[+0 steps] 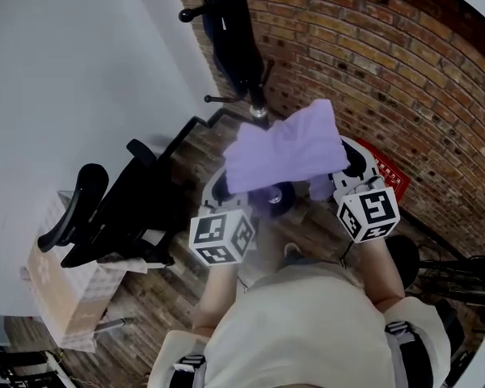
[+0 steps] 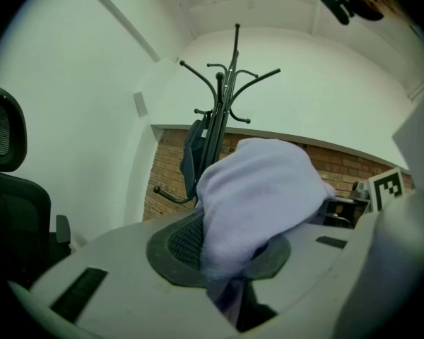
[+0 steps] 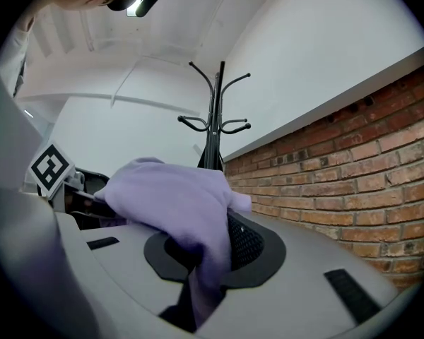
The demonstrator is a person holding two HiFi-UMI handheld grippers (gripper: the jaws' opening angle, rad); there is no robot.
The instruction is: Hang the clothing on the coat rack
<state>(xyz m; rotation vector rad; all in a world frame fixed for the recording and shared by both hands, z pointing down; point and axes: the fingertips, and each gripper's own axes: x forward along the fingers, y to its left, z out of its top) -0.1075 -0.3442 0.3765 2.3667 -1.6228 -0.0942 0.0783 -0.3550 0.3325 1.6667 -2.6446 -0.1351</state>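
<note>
**Lilac clothing held between both grippers, in front of the coat rack**

At the far left stood a white wall point(image 1: 81, 63), and before it a black office chair point(image 1: 105, 208) with a cardboard box point(image 1: 61, 297) near it. These closed the left side, so the free floor was only a narrow strip of wood boards leading to the rack.

The left gripper point(image 1: 220, 191) had its jaws pressed together on one end of the clothing point(image 1: 287, 148); in the left gripper view the cloth ran down into the gap between the jaws. The clothing was in the air, stretched from this gripper to the other one. Its long axis lay left to right, and one corner pointed to the far side, toward the coat rack point(image 1: 255, 95). The cloth lay over both jaw tips and hid them in the head view.

The rack stood just beyond the clothing, apart from it, with a dark garment point(image 1: 230, 31) on it. Its upper hooks were cut off in the head view.

The right gripper point(image 1: 347, 166) was clamped on the other end of the clothing in the same way. On the right a brick wall point(image 1: 388, 63) closed the room, with a red flat thing point(image 1: 390, 175) on the floor; what it was I could not tell.
</note>
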